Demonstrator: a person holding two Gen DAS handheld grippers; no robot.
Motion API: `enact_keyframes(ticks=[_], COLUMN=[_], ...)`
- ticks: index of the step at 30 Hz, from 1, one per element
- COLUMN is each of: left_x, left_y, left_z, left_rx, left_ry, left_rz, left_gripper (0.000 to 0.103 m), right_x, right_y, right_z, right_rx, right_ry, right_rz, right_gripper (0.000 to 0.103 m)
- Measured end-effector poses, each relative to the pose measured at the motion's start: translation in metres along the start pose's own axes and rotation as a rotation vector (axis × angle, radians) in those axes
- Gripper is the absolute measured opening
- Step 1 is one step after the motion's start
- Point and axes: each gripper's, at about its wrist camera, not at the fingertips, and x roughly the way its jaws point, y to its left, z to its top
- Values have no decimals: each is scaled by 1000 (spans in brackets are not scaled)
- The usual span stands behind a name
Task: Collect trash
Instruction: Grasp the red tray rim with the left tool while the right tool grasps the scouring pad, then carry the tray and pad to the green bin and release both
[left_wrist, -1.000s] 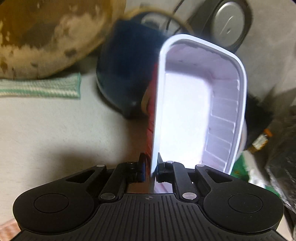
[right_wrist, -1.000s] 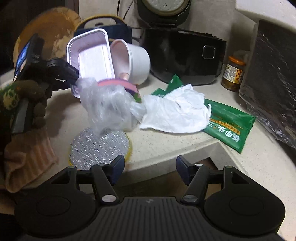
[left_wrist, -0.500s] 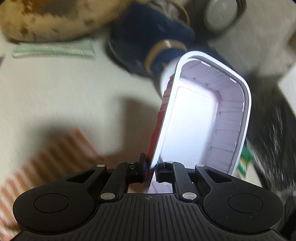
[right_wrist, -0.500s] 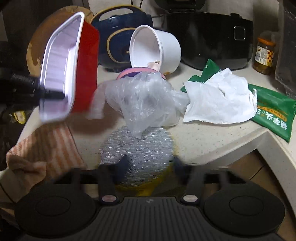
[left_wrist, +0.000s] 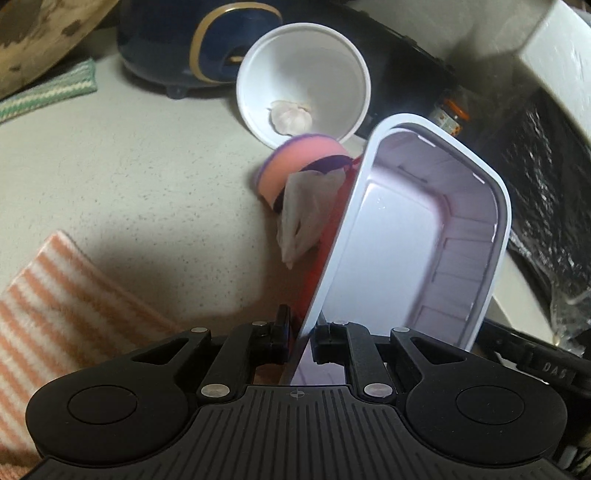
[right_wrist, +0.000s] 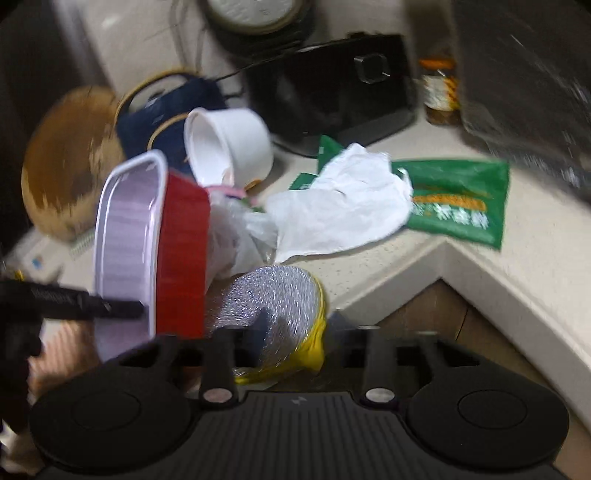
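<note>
Above the front part of the speckled counter (left_wrist: 122, 177), the left gripper (left_wrist: 301, 334) pinched one long rim of a red tray (right_wrist: 181, 254) with a white inside, its jaws nearly closed on the thin wall, and the tray stood tilted on edge, clear of the counter, with its open side facing right in the left wrist view. Just behind the tray, a white cup (left_wrist: 303, 92) lay on its side with its mouth toward the camera and a pale scrap inside, and a pink disc (left_wrist: 295, 166) and a crumpled clear plastic wrap (right_wrist: 240, 236) lay beside it. Farther along the counter toward its inner corner lay a white crumpled sheet (right_wrist: 343, 203) partly over a green packet (right_wrist: 461, 199). At the front edge of the counter sat a round silvery lid (right_wrist: 277, 299) with a yellow rim. The right gripper (right_wrist: 297, 325) hung low at that edge with its jaws parted; they had just been opening, and the lid showed between its blurred fingers, though contact could not be made out. A striped orange cloth (left_wrist: 55, 306) lay at the near left of the counter, and a dark blue appliance (left_wrist: 177, 44), a black appliance (right_wrist: 332, 88) and a jar (right_wrist: 439, 92) stood along the back.
</note>
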Motion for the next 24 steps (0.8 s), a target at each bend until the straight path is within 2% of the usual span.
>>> enact_keyframes(ticks=[5, 7, 8, 9, 12, 14, 16, 19, 20, 21, 24], left_x=[5, 2, 1, -1, -2, -1, -2, -5, -5, -7, -4], left_y=[6, 9, 10, 12, 17, 22, 27, 33, 35, 38, 47], left_z=[-1, -1, -2, -2, -4, -7, -10, -12, -12, -12, -13], left_rx=[-25, -32, -33, -34, -39, -44, -50, -40, -40, -45, -88], left_ry=[13, 13, 12, 11, 19, 27, 30, 19, 13, -1, -14], left_rz=[26, 20, 18, 21, 11, 8, 4, 6, 2, -20, -88], left_gripper=[14, 14, 14, 14, 14, 14, 15, 14, 13, 13, 13], right_x=[27, 33, 30, 24, 5, 7, 20, 48, 56, 59, 48], right_y=[-19, -21, -19, -13, 8, 17, 24, 29, 28, 28, 39], right_z=[-7, -7, -4, -1, 11, 17, 22, 23, 23, 21, 18], right_rx=[195, 242, 245, 222, 144, 129, 126, 168, 196, 209, 187], right_ry=[88, 107, 99, 76, -5, -16, -4, 38, 59, 70, 41], right_rz=[65, 94, 123, 156, 222, 260, 242, 163, 144, 138, 115], right_gripper=[57, 53, 40, 35, 33, 33, 33, 32, 23, 17, 16])
